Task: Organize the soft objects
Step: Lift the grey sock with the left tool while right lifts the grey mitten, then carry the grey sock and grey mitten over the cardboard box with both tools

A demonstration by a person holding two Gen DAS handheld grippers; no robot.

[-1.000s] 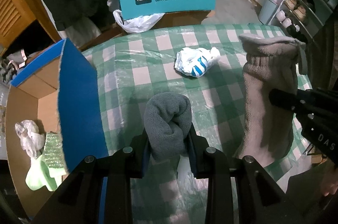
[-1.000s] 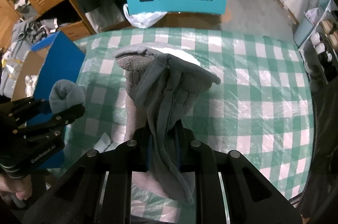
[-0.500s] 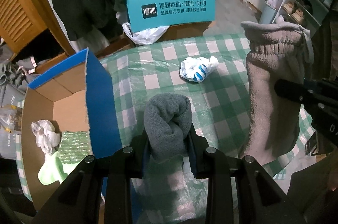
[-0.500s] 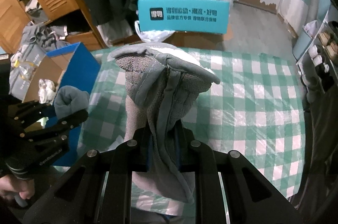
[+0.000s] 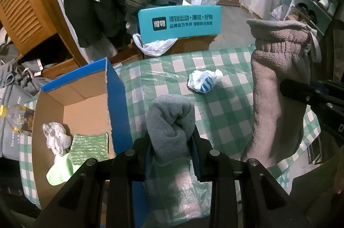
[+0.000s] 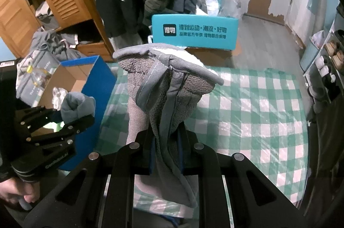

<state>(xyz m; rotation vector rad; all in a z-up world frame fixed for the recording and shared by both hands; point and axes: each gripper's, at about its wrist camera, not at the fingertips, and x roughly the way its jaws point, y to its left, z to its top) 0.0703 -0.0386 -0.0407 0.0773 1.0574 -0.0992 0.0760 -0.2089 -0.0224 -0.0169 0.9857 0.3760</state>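
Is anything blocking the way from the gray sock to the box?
Only the box's own blue wall, standing upright between the gray sock in the left gripper and the inside.

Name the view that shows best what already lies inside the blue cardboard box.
The left wrist view. It looks into the open blue cardboard box, showing a white crumpled cloth, a green textured piece and a pale green item. The right wrist view shows mostly its blue wall, with the left gripper covering most of the interior.

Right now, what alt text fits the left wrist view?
The left hand-held gripper clamps a rolled grey sock above a green checked tablecloth. Left stands an open blue cardboard box; right, the right hand-held gripper holds a fuzzy grey glove.
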